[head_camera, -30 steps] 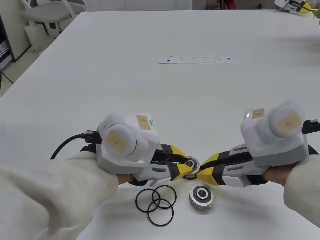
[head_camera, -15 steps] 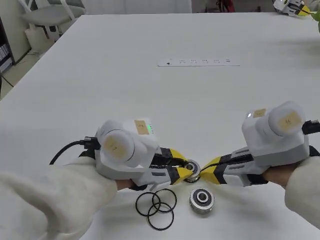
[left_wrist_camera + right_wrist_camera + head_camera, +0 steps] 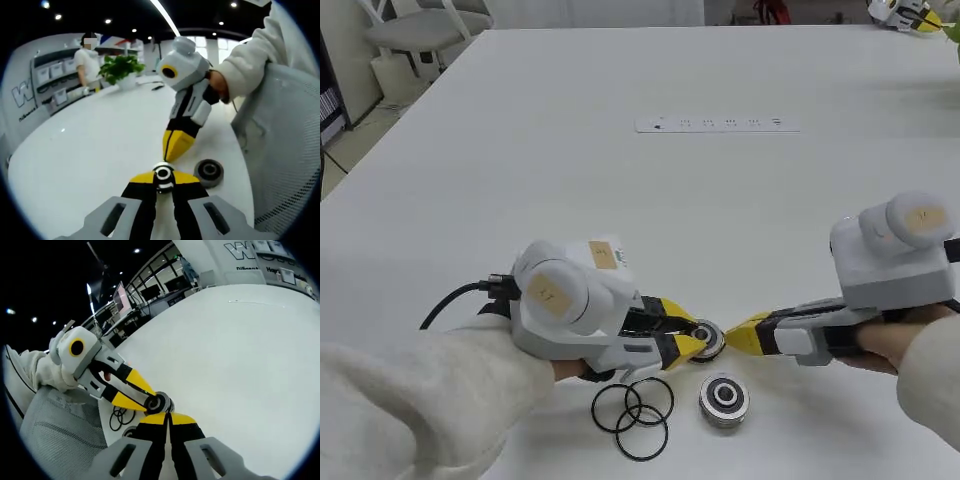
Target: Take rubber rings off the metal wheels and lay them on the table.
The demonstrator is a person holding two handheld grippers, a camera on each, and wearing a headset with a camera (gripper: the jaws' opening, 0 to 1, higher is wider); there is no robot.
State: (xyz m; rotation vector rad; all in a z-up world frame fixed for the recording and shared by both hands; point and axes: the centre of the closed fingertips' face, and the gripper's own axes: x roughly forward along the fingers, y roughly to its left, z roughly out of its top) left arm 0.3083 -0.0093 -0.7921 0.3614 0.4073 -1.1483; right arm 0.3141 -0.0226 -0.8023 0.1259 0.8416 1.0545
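Here, head view: the left gripper (image 3: 687, 339) pinches a small metal wheel (image 3: 706, 338) between its yellow tips. The right gripper (image 3: 740, 336) has its jaws pressed together, tip just beside that wheel. A second wheel (image 3: 724, 396) lies on the table (image 3: 620, 200), with three rubber rings (image 3: 632, 405) beside it. The tan stickers (image 3: 603, 255) on the housings are unreadable.

Left gripper view: jaws clamped on the wheel.

Right gripper view: jaws closed tight, nothing seen between them. The wall lettering (image 3: 239, 248) begins "WO".
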